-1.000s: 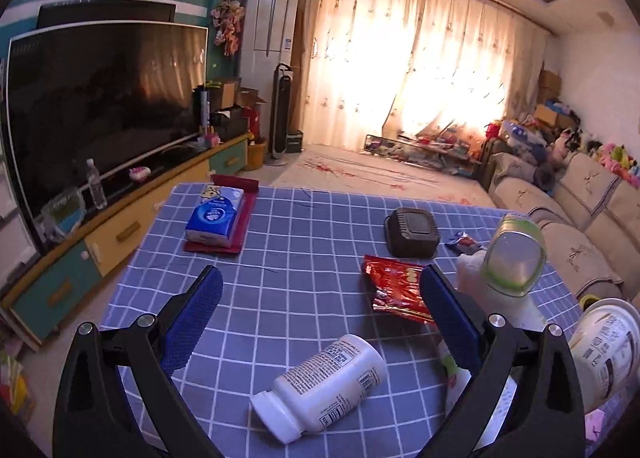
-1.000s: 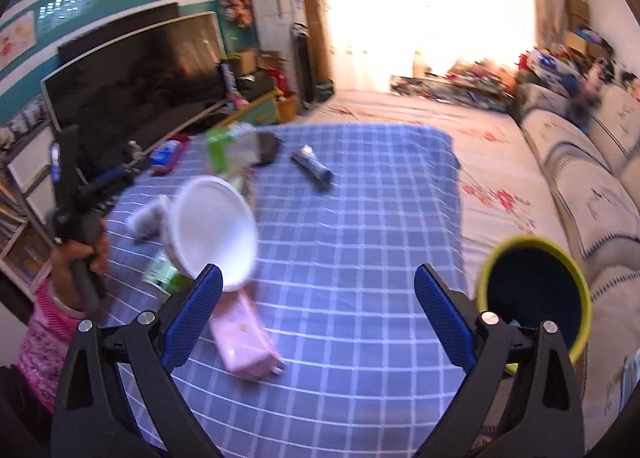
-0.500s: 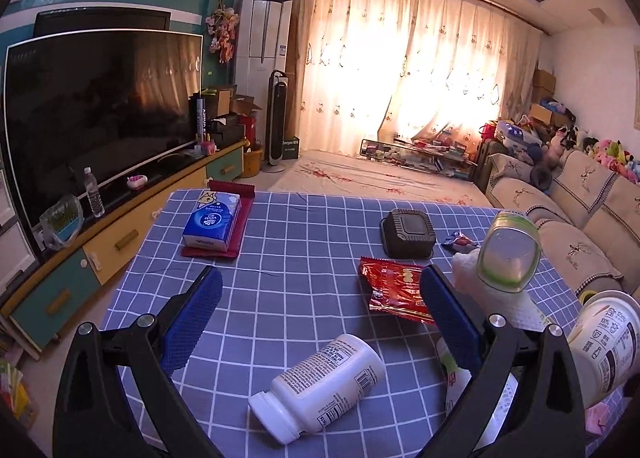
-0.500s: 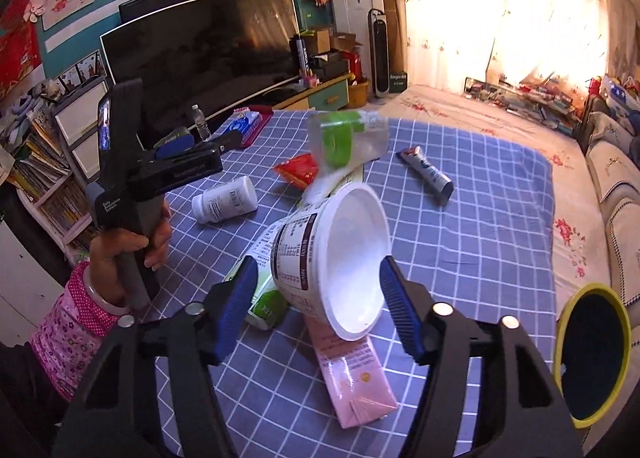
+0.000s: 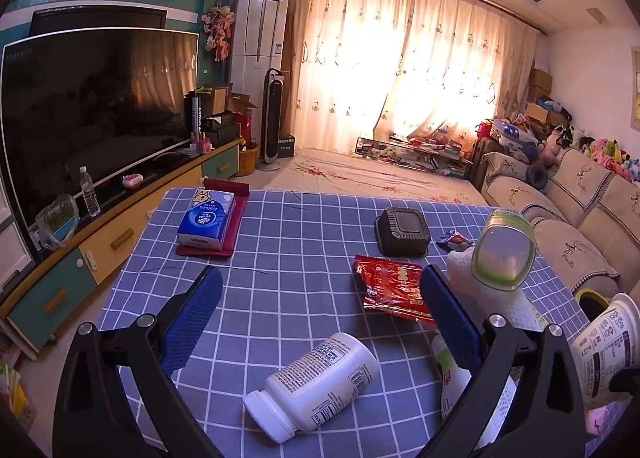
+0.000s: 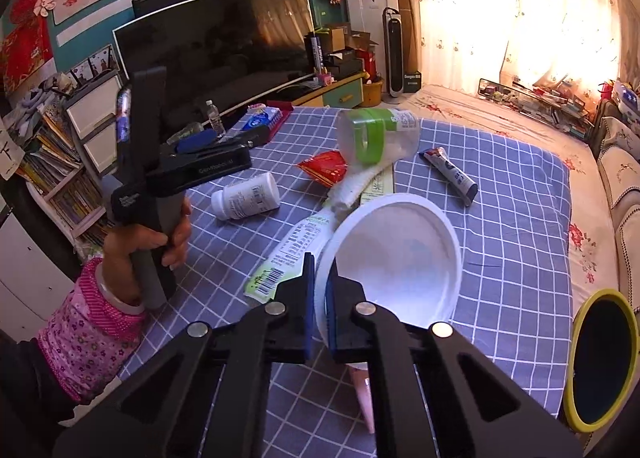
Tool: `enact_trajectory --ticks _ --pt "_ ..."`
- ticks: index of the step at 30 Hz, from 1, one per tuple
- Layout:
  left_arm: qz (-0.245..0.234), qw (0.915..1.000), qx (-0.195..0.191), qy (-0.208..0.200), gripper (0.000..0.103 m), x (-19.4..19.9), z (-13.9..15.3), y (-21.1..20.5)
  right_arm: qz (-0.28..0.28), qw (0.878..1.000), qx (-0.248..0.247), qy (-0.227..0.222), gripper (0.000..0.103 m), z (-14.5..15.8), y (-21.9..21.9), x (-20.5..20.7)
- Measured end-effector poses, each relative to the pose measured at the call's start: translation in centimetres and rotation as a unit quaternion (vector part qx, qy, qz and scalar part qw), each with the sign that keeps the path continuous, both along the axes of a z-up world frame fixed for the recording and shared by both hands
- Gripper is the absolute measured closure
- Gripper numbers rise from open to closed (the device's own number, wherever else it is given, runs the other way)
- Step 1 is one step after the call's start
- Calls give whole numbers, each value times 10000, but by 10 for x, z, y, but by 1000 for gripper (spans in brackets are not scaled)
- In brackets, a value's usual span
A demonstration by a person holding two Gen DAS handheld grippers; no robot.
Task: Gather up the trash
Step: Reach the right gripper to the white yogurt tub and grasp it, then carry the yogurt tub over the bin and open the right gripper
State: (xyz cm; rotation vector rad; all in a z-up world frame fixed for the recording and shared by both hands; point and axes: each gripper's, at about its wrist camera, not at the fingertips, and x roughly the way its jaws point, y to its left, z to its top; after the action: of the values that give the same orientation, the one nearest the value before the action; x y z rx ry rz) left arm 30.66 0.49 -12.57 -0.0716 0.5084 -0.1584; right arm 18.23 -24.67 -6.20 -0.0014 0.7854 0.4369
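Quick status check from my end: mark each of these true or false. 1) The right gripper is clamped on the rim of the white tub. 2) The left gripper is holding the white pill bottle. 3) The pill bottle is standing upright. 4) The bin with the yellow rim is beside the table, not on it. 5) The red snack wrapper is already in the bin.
1) True. The right gripper has just closed, and its pads pinch the rim of the white tub.
2) False. The left gripper is open; the white pill bottle lies untouched on the tablecloth.
3) False. It lies on its side.
4) True. The bin stands off the table's edge.
5) False. The red snack wrapper lies on the table.
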Motion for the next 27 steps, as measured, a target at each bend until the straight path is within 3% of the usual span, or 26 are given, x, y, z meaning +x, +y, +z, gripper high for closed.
enact_trajectory --ticks 7,13,16,21,27 --pt "-19 10000 10 12 6 0 0 -1 -342 9986 2 -400 98 23 -26 -12" --pt "-12 10000 17 21 6 1 -1 -2 -1500 9877 -283 -327 98 16 -99 4" --pt "-26 10000 16 28 6 1 -2 -2 -2177 9745 -532 -80 98 -1 -145 19" --pt "-42 10000 71 13 6 0 -3 -5 -3291 9367 -1063 544 98 -50 -227 44" --pt "-40 10000 80 26 6 0 -3 -5 -3854 9057 -1214 1282 98 -111 -293 57"
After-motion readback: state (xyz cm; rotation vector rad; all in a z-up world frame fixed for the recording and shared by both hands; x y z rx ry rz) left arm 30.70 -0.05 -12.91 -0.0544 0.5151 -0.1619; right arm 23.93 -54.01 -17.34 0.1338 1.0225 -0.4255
